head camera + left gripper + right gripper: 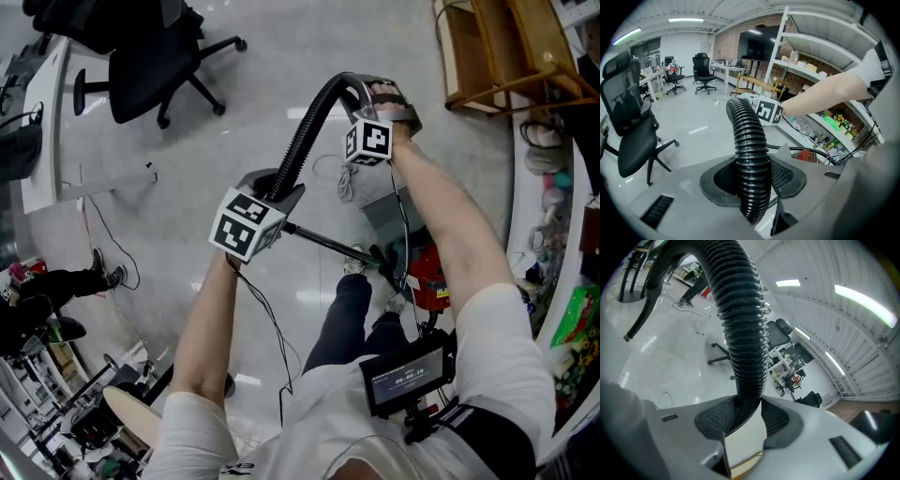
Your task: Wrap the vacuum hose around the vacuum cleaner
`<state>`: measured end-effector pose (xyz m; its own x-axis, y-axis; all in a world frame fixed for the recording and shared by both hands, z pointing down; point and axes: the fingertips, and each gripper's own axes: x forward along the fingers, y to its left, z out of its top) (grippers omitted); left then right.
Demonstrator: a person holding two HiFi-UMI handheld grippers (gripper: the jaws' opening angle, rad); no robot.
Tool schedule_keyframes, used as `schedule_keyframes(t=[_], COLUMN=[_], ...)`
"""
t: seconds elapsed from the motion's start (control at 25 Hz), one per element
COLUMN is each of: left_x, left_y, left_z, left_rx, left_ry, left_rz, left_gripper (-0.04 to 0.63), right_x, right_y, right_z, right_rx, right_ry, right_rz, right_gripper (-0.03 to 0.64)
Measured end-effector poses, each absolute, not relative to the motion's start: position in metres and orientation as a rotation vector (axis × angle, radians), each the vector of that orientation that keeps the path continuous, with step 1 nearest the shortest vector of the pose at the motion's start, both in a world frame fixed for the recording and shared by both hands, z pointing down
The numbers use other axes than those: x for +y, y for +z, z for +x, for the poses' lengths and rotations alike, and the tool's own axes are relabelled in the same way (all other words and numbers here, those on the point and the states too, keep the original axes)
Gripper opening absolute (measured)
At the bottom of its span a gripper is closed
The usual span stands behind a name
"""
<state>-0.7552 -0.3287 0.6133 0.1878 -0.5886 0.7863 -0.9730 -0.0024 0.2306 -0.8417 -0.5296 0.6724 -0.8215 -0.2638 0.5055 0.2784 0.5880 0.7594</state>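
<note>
Black hose (307,127) arched between the left hand-held gripper (279,183) and the right hand-held gripper (380,94), both clamped on it, red vacuum cleaner (429,279) on the floor below the right one; best lowered together, laying loops without kinks.

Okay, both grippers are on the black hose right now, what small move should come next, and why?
Probably lower both hands toward the red vacuum cleaner by the feet. The left hand-held gripper and right hand-held gripper each clamp the black ribbed vacuum hose, which arches between them, held up away from the cleaner, so the loop likely has to come down before wrapping.
</note>
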Motion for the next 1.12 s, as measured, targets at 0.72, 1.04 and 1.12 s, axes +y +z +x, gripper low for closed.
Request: schedule_keyframes(t=[0.72, 1.04, 1.12], left_x=[-0.226, -0.170, -0.152], left_y=[0.624, 0.611, 0.606], left_z=[-0.765, -0.723, -0.706], left_rx=[-1.492, -1.482, -1.474], left_ry=[0.746, 0.761, 0.764], left_rz=[1.580, 1.560, 1.558], left_gripper=[0.152, 0.152, 0.152], right_x=[-0.398, -0.316, -0.292], right_y=[0.719, 0.734, 0.735], right_z=[-0.851, -0.809, -0.794], right_rx=[-2.379, -2.447, -2.450], right_ry=[-0.915, -0.563, -0.493], right_rz=[-0.141, -0.263, -0.310], right_gripper=[0.158, 0.152, 0.152])
